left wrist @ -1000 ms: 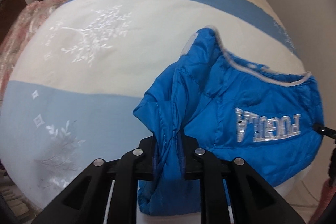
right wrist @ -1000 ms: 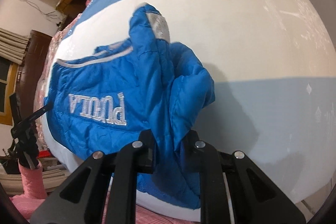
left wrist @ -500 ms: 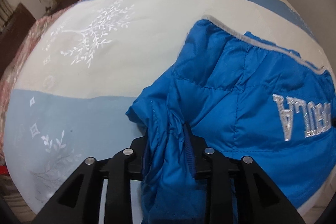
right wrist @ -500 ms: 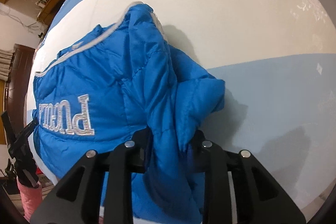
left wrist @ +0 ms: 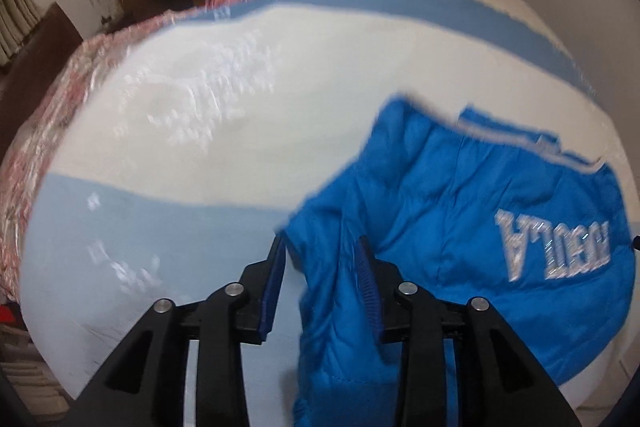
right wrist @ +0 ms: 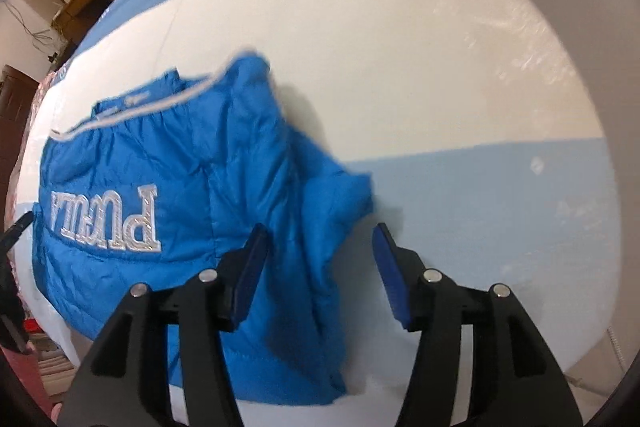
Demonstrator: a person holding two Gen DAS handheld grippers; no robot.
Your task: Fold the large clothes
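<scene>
Since both grippers have just been opening, the blue puffer jacket [left wrist: 472, 227] now lies on the bed [left wrist: 240, 155], released to set the fold. Left gripper [left wrist: 322, 281] stands apart, fabric brushing its right pad; right gripper [right wrist: 320, 275] gapes wider, jacket edge loose between its jaws.

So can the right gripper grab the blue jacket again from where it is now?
Probably yes: the right gripper stands open, jaws having just been opening, with the blue jacket lying loose between them on the bedspread, nothing blocking.
</scene>
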